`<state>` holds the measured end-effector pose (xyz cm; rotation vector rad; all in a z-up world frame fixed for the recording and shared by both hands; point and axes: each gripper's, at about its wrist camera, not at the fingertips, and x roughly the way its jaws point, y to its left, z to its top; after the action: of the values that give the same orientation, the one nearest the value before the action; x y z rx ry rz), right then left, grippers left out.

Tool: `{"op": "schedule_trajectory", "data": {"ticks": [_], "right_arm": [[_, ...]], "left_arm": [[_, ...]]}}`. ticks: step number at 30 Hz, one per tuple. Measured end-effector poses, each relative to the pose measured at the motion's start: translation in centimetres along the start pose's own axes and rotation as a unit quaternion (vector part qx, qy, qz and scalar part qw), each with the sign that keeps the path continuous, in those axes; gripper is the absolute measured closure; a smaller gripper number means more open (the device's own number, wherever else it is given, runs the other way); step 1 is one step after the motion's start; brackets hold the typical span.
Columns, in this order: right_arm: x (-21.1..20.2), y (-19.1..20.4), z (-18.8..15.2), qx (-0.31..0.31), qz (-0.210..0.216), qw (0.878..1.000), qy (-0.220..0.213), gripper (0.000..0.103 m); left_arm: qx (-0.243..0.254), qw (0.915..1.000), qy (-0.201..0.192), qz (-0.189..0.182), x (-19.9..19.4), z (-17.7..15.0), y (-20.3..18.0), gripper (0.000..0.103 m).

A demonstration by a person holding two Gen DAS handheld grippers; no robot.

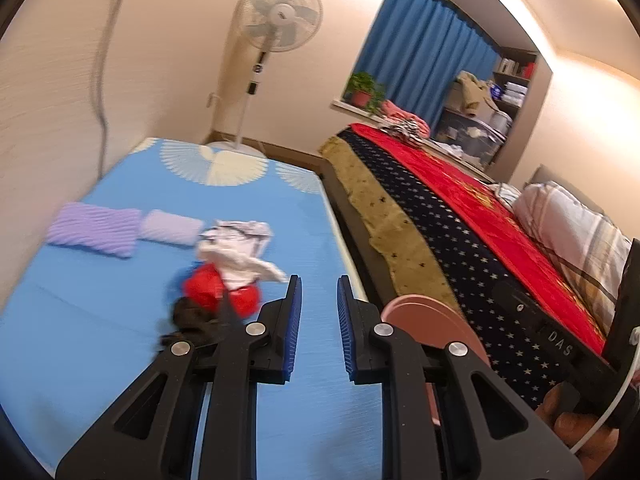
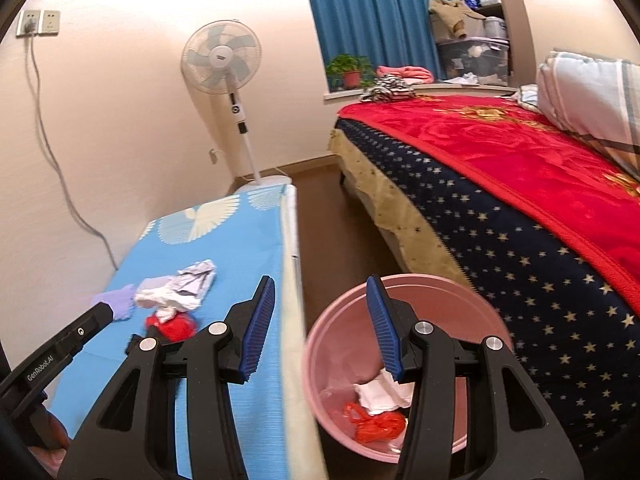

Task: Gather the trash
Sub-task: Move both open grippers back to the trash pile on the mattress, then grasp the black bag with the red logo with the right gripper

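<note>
Blue tabletop [image 2: 224,248] holds crumpled white paper [image 2: 176,290] over a red plastic bag [image 2: 172,326]; pink bin [image 2: 320,360] right. Left claw [image 1: 318,328] and right claw [image 2: 320,328] both apart, empty.

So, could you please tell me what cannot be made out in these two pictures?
- Left wrist view: the dark clump beside the red plastic bag is motion-blurred, unidentifiable.
- Left wrist view: the pink plastic bin is hidden behind the gripper finger.
- Right wrist view: the bin's floor is partly hidden by the finger.

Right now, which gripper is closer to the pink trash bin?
Right. The right gripper hangs at the pink trash bin's rim; the left gripper is over the blue mat beside it.
</note>
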<state>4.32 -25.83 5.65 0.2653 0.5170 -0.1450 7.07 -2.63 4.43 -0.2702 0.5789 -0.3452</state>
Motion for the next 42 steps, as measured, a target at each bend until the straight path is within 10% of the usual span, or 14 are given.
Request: {"op": "schedule_trajectory", "data": {"ticks": [27, 38, 42], "right_arm": [[8.2, 13.0, -5.5, -0.074, 0.175, 0.977, 0.098, 0.054], [9.3, 16.8, -8.7, -0.137, 0.192, 0.961, 0.148, 0.049], [9.3, 16.4, -8.9, -0.148, 0.191, 0.958, 0.154, 0.073]], "left_arm": [[-0.099, 0.9772, -0.023, 0.186, -1.1, 0.5, 11.5, 0.085], [-0.107, 0.973, -0.028, 0.202, -1.4, 0.7, 12.2, 0.085], [-0.105, 0.9751, -0.021, 0.194, -0.9, 0.4, 12.0, 0.085]]}}
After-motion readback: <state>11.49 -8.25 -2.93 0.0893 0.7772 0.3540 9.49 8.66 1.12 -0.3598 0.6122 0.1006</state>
